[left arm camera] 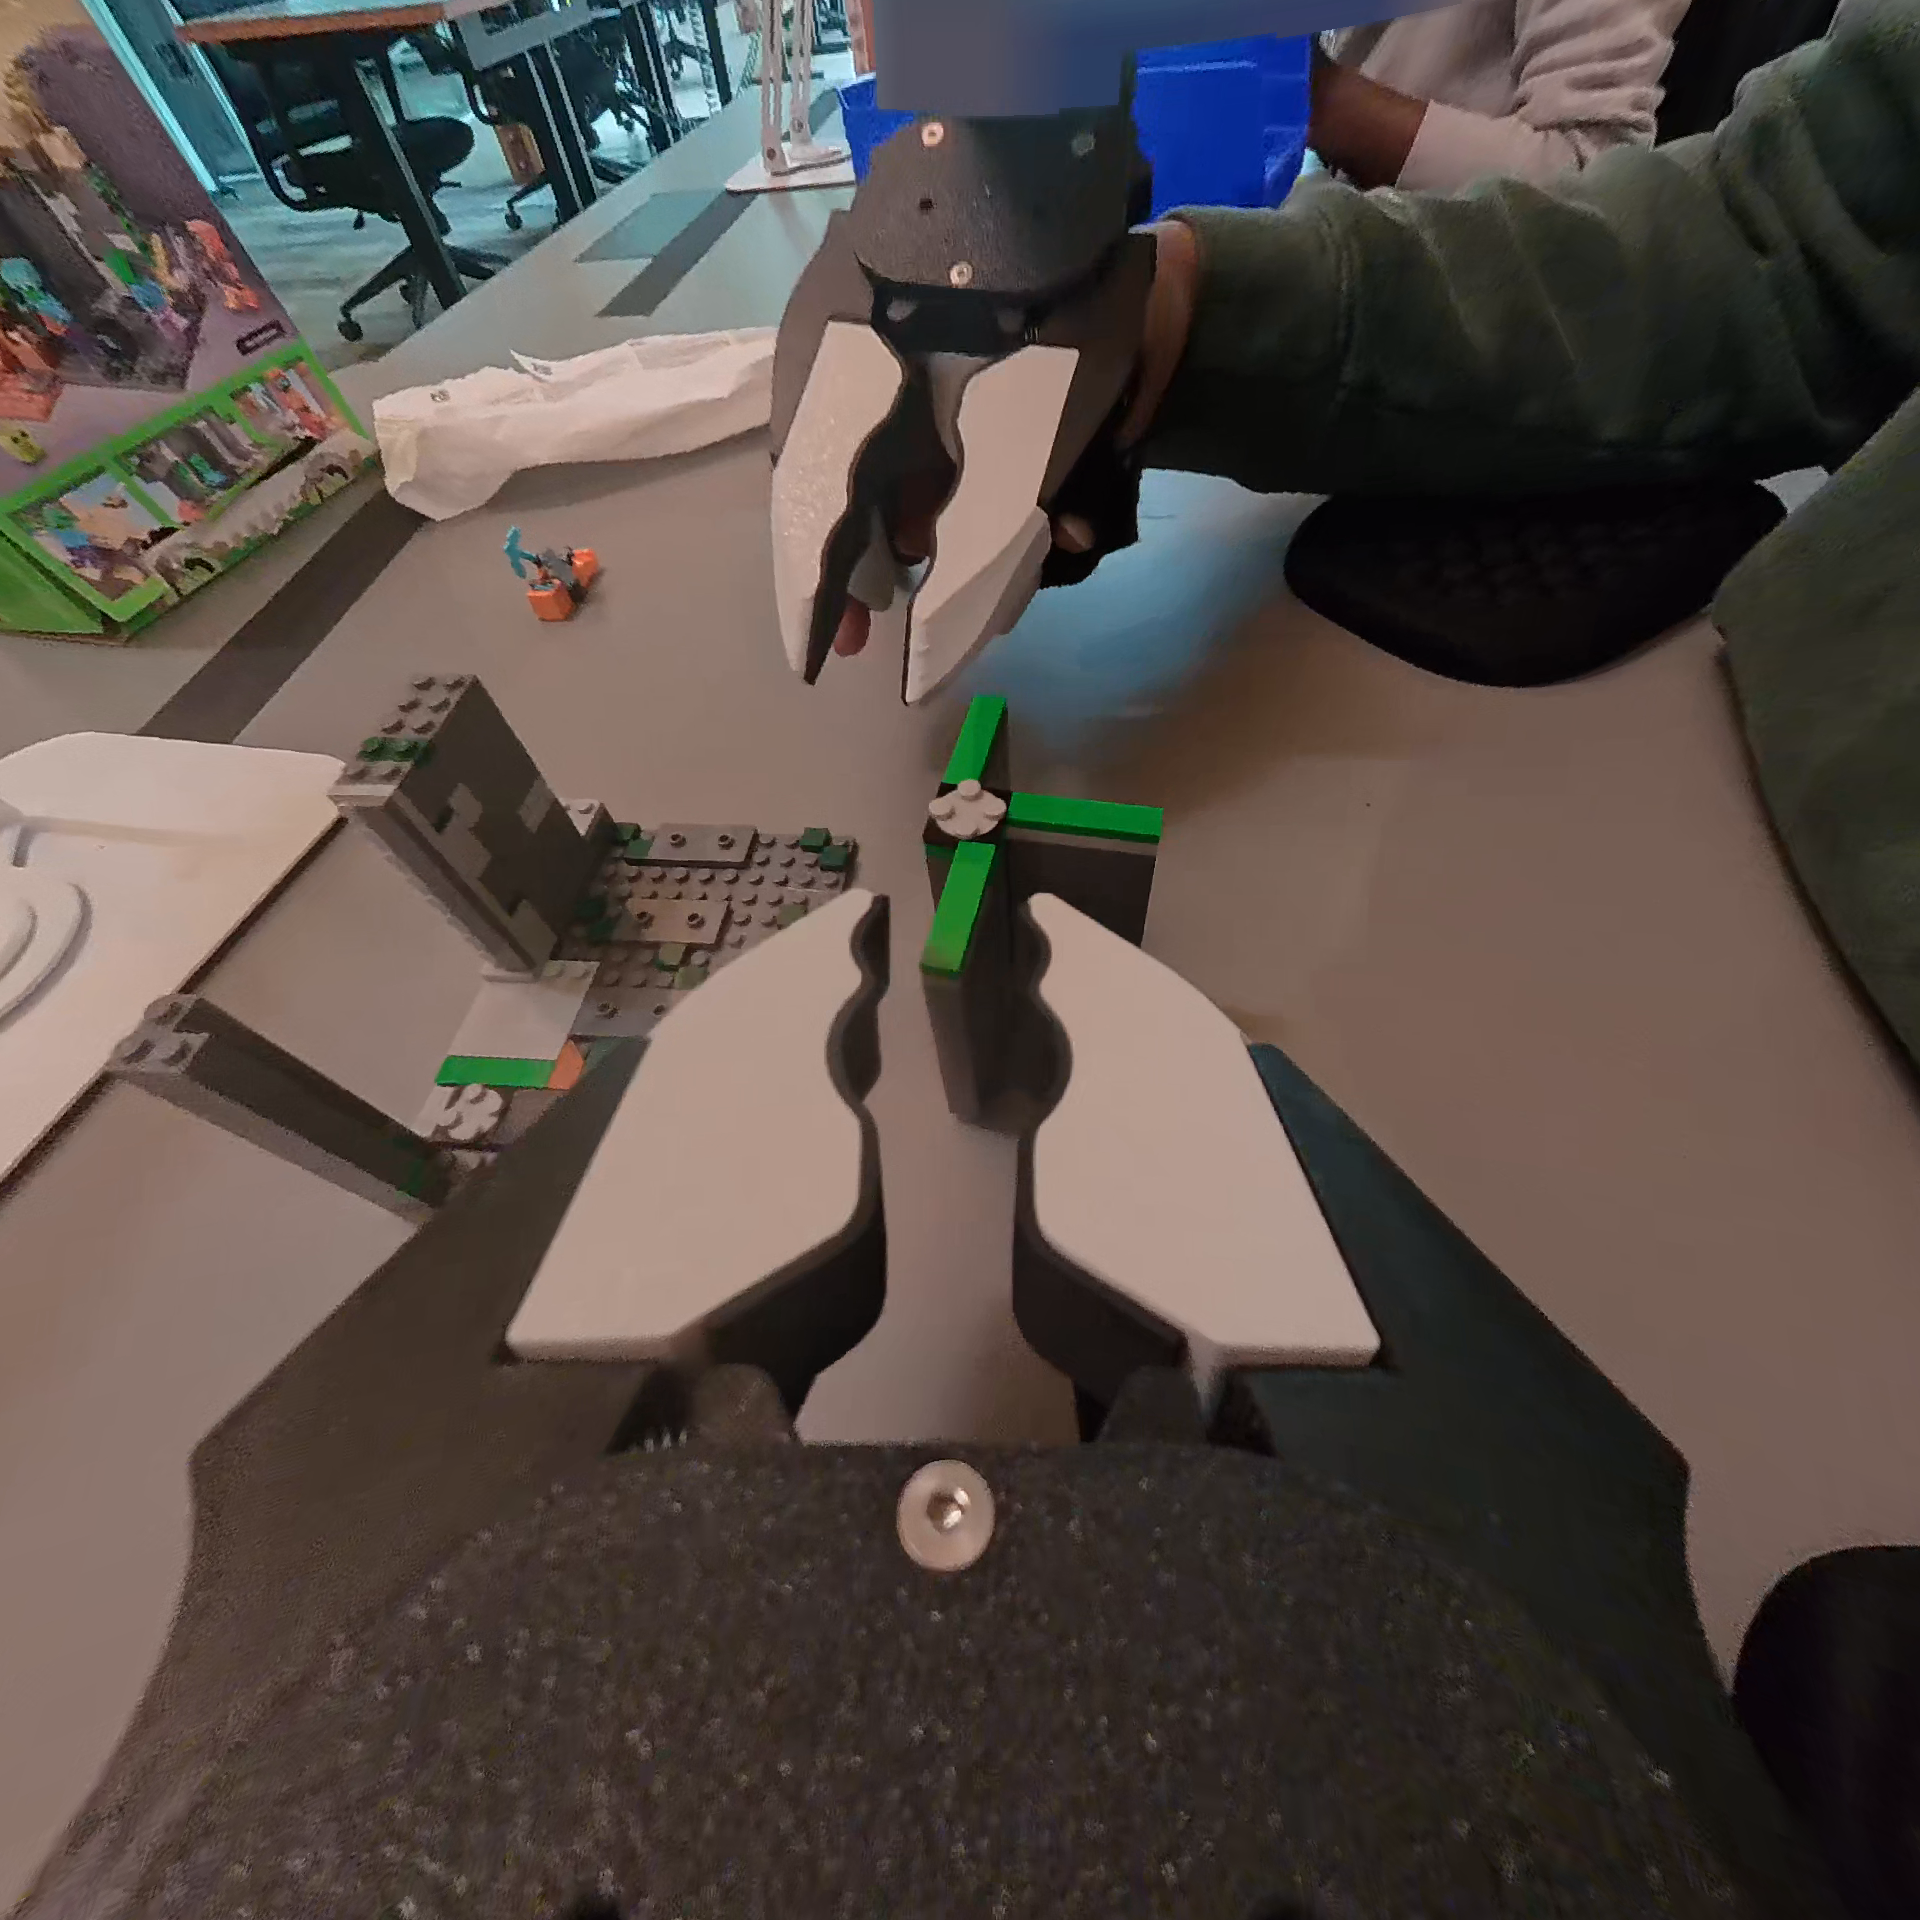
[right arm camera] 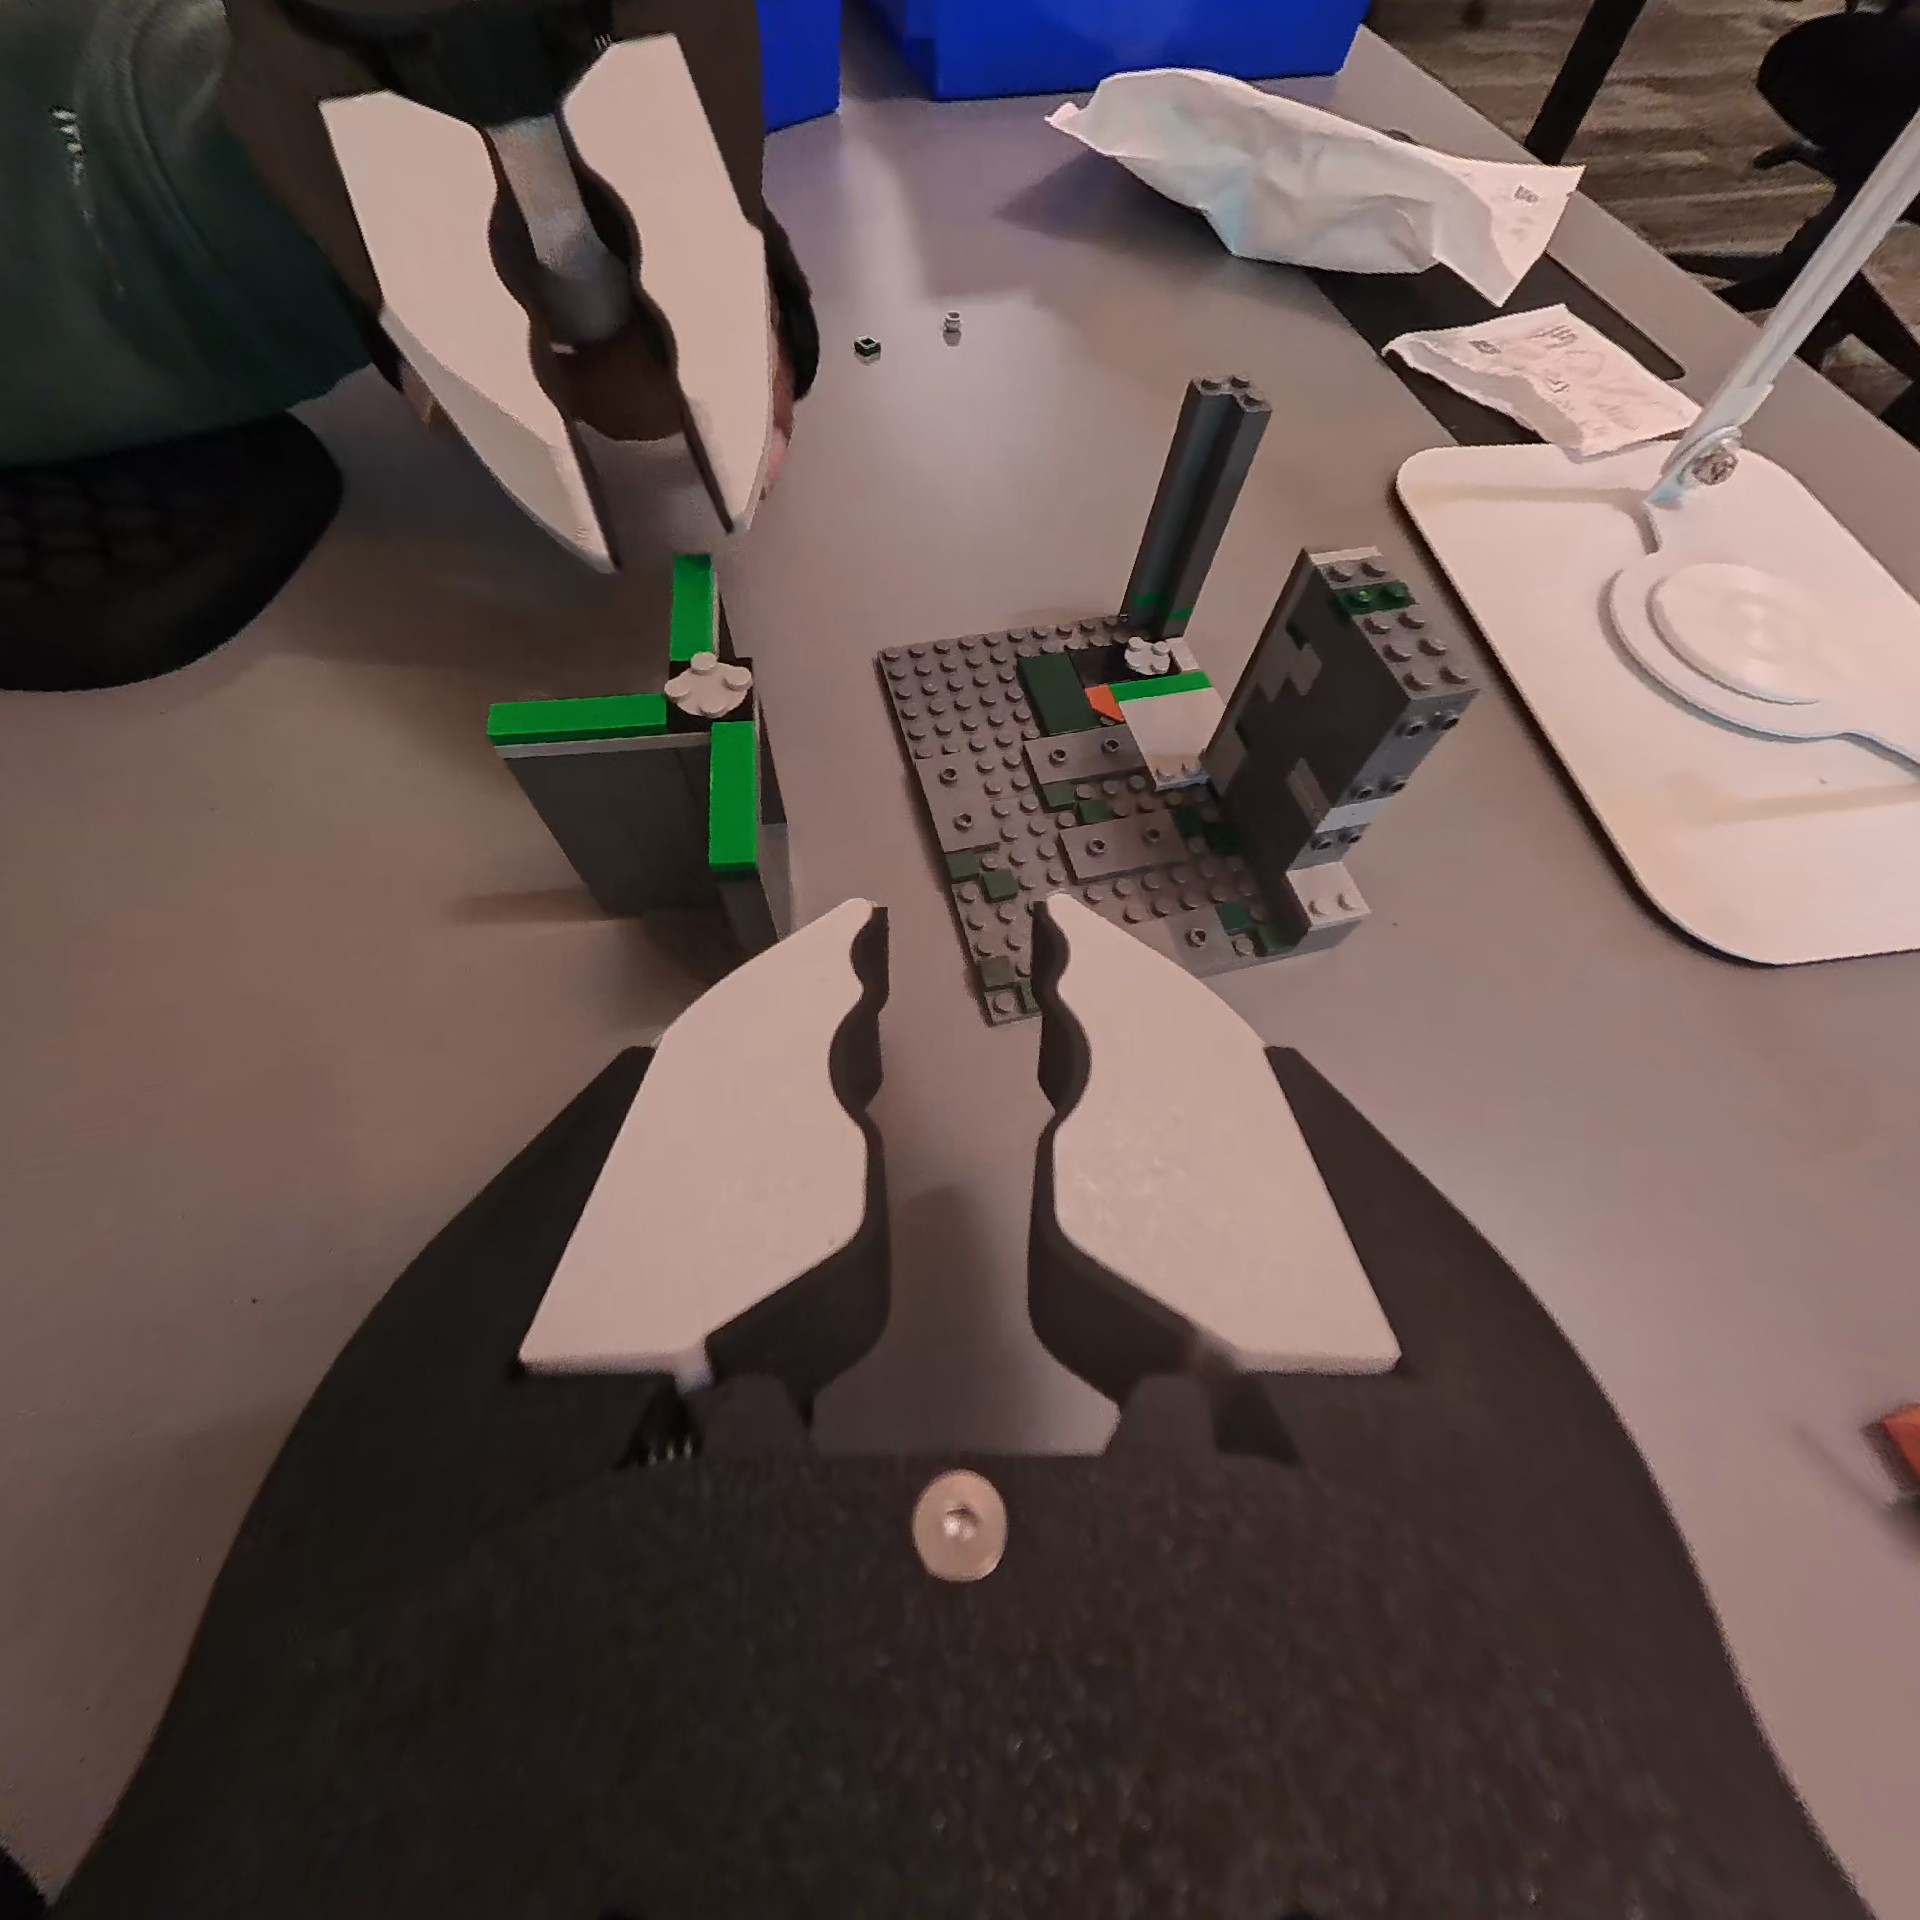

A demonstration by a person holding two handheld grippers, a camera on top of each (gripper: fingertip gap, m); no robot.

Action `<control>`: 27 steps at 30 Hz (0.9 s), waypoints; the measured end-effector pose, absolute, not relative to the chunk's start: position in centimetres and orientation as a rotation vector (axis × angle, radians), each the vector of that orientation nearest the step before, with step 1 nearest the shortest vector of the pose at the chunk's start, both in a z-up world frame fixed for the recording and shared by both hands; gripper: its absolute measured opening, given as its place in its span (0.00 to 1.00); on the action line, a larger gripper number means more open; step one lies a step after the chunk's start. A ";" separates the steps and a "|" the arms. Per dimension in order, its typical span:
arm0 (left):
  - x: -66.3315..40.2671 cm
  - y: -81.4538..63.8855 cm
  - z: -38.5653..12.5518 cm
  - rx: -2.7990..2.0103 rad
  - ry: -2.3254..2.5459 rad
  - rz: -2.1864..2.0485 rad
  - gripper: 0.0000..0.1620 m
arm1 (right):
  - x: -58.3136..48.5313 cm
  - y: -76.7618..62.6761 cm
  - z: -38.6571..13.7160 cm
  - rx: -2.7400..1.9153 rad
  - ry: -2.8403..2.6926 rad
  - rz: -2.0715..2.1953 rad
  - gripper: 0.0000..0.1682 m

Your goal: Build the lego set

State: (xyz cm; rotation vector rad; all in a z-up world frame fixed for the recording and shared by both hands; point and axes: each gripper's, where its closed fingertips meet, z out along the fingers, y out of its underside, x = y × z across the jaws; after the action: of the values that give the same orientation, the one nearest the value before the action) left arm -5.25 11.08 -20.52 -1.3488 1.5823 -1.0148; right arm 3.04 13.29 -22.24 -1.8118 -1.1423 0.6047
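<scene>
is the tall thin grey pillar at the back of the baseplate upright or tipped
Upright. The grey pillar stands on end at the baseplate's far edge, studs on top.

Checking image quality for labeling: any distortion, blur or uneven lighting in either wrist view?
Left wrist view: strong fisheye bends the grey tabletop; bluish cast beside the green-topped dark lego cross piece; background soft. Right wrist view: same wide-angle warp; the far left gripper edge-blurred; grey studded baseplate sharp.

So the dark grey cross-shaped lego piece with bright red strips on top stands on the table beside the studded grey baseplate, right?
Almost. The strips on the dark grey cross-shaped lego piece are bright green, not red, as the right wrist view shows. It does stand on the table beside the studded grey baseplate.
</scene>
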 end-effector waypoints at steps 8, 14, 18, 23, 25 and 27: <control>-4.1 10.6 -22.4 -1.380 1.647 -0.952 0.17 | 2.9 13.4 -23.1 -1.838 -1.145 0.602 0.15; -3.9 10.5 -23.0 -1.381 1.677 -0.917 0.07 | 2.9 13.5 -23.4 -1.851 -1.143 0.597 0.15; -4.0 10.6 -22.8 -1.382 1.669 -0.921 0.05 | 3.0 13.7 -23.6 -1.862 -1.141 0.589 0.15; -4.1 10.8 -22.7 -1.382 1.662 -0.922 0.05 | 3.0 13.7 -23.7 -1.867 -1.138 0.586 0.15; -4.2 10.8 -22.7 -1.379 1.660 -0.917 0.05 | 3.0 13.7 -23.8 -1.869 -1.140 0.582 0.15; -4.2 11.0 -22.6 -1.374 1.650 -0.911 0.05 | 3.0 13.7 -23.8 -1.869 -1.139 0.579 0.15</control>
State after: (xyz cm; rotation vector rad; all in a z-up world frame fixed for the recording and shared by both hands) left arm -4.23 11.00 -22.55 -1.3737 1.6495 -0.9107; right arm 3.04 13.74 -23.79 -1.8688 -1.1393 0.5794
